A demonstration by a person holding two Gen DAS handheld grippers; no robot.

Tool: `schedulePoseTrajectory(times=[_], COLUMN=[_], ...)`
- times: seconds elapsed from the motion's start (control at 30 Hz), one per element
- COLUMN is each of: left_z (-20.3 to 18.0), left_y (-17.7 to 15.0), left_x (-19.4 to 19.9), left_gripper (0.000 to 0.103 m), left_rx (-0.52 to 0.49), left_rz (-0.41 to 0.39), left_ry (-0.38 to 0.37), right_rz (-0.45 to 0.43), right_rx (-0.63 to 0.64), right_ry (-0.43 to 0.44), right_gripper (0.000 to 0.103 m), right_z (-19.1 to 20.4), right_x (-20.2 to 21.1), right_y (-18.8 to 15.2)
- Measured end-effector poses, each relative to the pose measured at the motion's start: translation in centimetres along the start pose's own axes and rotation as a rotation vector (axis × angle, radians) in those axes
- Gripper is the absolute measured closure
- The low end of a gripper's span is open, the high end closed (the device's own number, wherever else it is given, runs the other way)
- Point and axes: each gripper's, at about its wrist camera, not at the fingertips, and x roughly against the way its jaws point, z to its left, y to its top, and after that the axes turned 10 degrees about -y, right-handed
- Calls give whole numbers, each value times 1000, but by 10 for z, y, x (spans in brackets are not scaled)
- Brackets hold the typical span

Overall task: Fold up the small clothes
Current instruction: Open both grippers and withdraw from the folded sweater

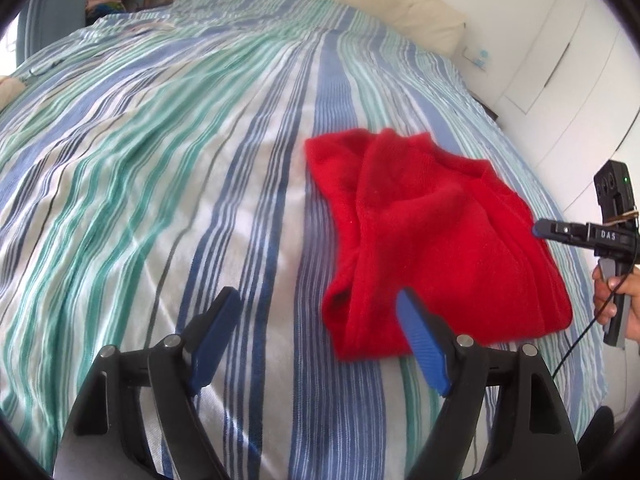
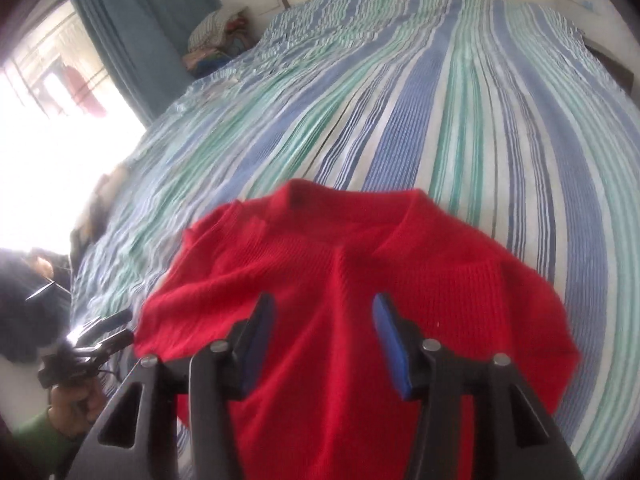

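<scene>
A small red knitted sweater point(image 1: 432, 240) lies crumpled on the striped bedspread point(image 1: 160, 160), its sleeves folded over the body. My left gripper point(image 1: 320, 312) is open and empty, hovering just left of the sweater's near edge. The right gripper point(image 1: 540, 229) shows at the right edge of the left wrist view, beside the sweater's right side. In the right wrist view the sweater point(image 2: 340, 280) fills the foreground with its neckline facing away. My right gripper point(image 2: 322, 320) is open above it and holds nothing. The left gripper point(image 2: 116, 330) appears at the left of that view.
The bed point(image 2: 440, 100) is covered in blue, green and white stripes. A cream pillow point(image 1: 340, 4) lies at the head. A pile of folded clothes point(image 2: 216, 40) sits by the blue curtain point(image 2: 132, 28). White cupboard doors point(image 1: 560, 80) stand to the right.
</scene>
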Motion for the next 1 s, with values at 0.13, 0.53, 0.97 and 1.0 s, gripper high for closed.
schedulePoseTrajectory(times=[0.13,0.53,0.97,1.0], left_z=[1,-75,-98,-98], left_y=[-5,-37,-72,-75], left_x=[-7,17,-40,-40], left_gripper=[19,6,1,0], left_rx=[4,-8,-118,-127], left_rz=[45,70,167,162], left_ry=[47,116,176,177], right_rz=[129,-79,-180,-182], right_rx=[-17,-161,-80,-82], right_ry=[-187,-337,-480,-477], right_gripper=[58,48,7,7], right_z=[-42,-38,-27,-27], right_x=[-9,79,49,48], right_y=[-70,-174,-236,-236])
